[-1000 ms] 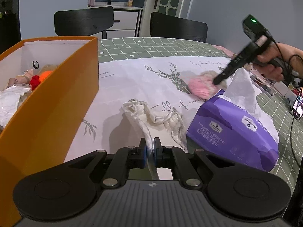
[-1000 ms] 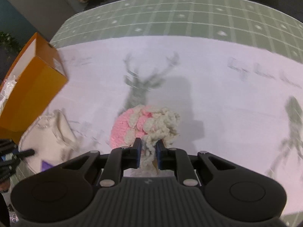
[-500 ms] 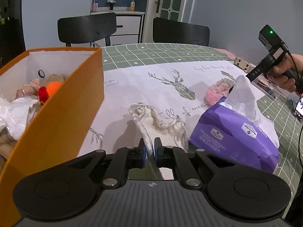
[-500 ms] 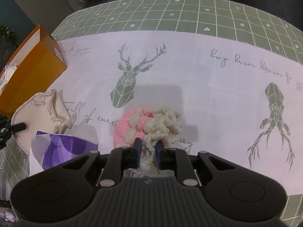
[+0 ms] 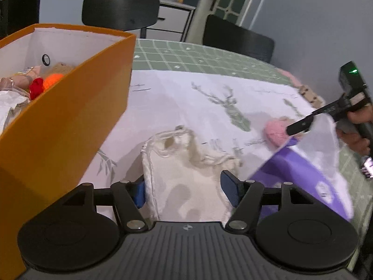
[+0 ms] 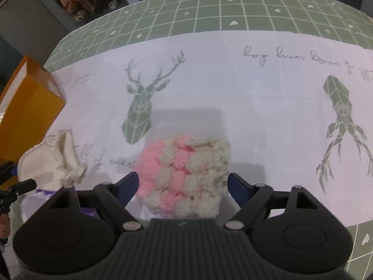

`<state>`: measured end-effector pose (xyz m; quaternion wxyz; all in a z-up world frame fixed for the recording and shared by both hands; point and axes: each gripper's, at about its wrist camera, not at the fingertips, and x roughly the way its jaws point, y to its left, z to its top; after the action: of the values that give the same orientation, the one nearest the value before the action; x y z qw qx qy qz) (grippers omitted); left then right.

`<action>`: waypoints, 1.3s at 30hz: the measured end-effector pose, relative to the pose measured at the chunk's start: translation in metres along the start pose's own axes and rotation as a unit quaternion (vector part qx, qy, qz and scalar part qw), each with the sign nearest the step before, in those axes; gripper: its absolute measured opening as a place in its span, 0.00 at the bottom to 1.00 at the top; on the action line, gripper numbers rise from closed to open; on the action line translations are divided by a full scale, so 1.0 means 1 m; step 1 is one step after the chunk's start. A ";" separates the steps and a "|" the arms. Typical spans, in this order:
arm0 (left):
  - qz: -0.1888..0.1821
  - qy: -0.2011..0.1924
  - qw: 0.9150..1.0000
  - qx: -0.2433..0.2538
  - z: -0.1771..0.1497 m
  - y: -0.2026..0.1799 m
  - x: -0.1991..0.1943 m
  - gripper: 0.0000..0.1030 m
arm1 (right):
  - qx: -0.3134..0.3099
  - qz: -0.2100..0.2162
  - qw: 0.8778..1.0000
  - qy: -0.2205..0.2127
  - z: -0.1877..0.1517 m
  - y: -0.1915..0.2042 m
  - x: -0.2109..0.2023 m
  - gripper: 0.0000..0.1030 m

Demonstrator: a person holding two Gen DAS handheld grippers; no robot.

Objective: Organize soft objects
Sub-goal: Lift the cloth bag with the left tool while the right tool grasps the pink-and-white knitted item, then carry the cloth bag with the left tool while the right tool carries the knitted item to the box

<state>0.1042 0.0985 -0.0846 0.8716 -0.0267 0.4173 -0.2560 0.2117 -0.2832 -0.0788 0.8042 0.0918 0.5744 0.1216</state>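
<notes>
The left tool [image 5: 183, 190] is standing released, its blue pads spread wide, with the cream drawstring pouch [image 5: 186, 175] lying on the surface [image 5: 174, 98] between them and reaching forward past their tips. The right tool [image 6: 183, 186] is likewise gaping, and the pink-and-cream knitted piece [image 6: 186, 175] is sitting on the surface between its two fingers. The orange box [image 5: 65, 121] is standing just to the left of the left tool, with the purple tissue pack [image 5: 310, 175] lying to its right.
</notes>
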 end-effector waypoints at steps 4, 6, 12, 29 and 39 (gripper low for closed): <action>-0.010 0.009 1.000 -0.010 0.000 -0.004 0.017 0.71 | 0.014 0.020 1.000 -0.004 -0.001 -0.002 0.009 0.83; -0.009 0.008 1.000 -0.011 0.000 -0.007 0.022 0.56 | 0.009 0.018 1.000 -0.007 -0.001 0.000 0.013 0.84; 0.015 -0.002 1.000 0.005 0.001 -0.017 0.024 0.06 | -0.036 -0.017 0.999 -0.025 -0.007 0.012 0.013 0.60; 0.016 -0.066 0.995 0.069 0.030 -0.051 -0.035 0.05 | -0.008 -0.014 0.997 -0.071 -0.014 -0.002 -0.038 0.42; 0.018 -0.092 0.992 0.079 0.033 -0.059 -0.072 0.05 | -0.026 -0.023 0.995 -0.095 -0.022 0.020 -0.084 0.42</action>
<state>0.0667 0.0755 0.0036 0.9099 0.0264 0.3143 -0.2693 0.1632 -0.2888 -0.0044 0.8599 0.0692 0.4940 0.1088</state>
